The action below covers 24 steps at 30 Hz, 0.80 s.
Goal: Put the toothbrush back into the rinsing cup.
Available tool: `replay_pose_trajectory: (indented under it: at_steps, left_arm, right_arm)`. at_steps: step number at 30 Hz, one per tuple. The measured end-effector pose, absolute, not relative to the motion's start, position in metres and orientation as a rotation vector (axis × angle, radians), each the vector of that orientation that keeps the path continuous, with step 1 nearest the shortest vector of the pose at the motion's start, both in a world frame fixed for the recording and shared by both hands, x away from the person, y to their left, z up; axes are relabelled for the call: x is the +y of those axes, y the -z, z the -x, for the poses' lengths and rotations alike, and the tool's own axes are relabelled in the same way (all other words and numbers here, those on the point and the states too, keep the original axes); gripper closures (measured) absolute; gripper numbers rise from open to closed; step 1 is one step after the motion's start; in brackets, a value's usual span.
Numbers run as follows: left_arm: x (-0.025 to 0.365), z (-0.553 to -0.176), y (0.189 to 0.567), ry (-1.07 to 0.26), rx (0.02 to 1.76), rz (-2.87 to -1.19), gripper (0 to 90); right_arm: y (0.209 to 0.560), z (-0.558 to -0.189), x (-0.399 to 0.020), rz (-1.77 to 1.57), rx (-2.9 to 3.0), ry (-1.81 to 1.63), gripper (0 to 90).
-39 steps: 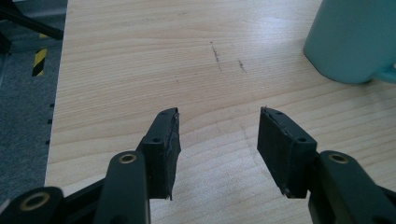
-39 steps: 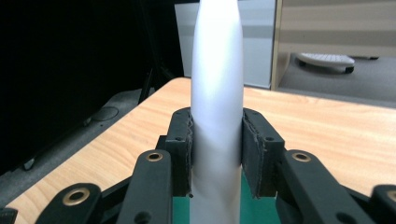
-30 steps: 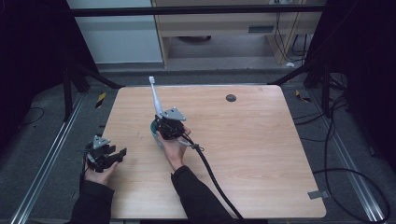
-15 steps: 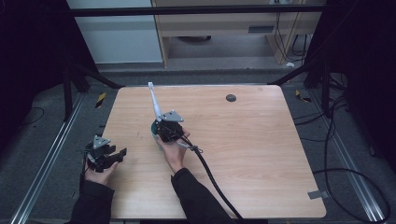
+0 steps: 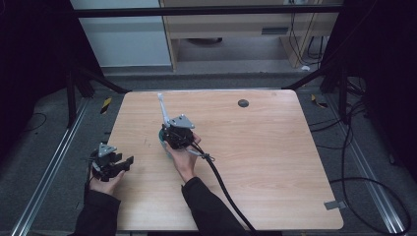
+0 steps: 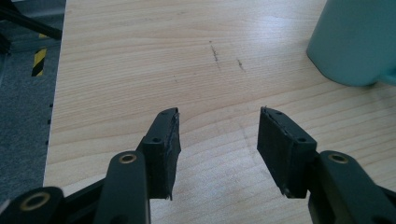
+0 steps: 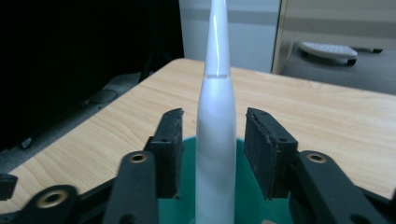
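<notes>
A white toothbrush stands upright in a teal cup on the wooden table. My right gripper straddles the toothbrush handle above the cup's rim. Its jaws have just been opening, and a small gap shows on each side of the handle. In the high view the right gripper sits over the cup, and the toothbrush sticks out beyond it. My left gripper rests open near the table's front left edge. Bare wood lies between its jaws, and the cup is farther off.
A small dark round mark sits at the table's far side. The right gripper's black cable trails back across the table to its front edge. Metal rails and loose cables lie on the floor around the table.
The toothbrush's tip has come lower in the high view as it sank into the cup. The right gripper shifted slightly with it. The left gripper has not moved.
</notes>
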<state>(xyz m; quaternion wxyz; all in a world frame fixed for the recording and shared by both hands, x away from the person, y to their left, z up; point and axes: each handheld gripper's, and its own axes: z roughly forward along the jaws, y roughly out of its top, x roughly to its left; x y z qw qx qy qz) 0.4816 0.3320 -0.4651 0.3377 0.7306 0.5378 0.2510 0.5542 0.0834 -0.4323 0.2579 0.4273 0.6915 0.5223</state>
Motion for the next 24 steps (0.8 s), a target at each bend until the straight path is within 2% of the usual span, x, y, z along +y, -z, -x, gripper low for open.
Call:
replay_pose_trajectory:
  at_steps: [11, 18, 24]
  left_arm:
    - [0.332, -0.481, 0.465, -0.652, 1.402, -1.902, 48.6]
    - [0.330, -0.481, 0.465, -0.653, 1.397, -1.902, 47.6]
    - [0.330, -0.480, 0.465, -0.651, 1.393, -1.897, 46.2]
  right_arm:
    - [0.407, -0.542, 0.043, -1.153, 1.858, -1.451, 30.2]
    - [0.402, -0.533, -0.006, -1.156, 1.844, -1.345, 20.7]
    - [0.404, -0.523, -0.049, -1.158, 1.844, -1.328, 18.2]
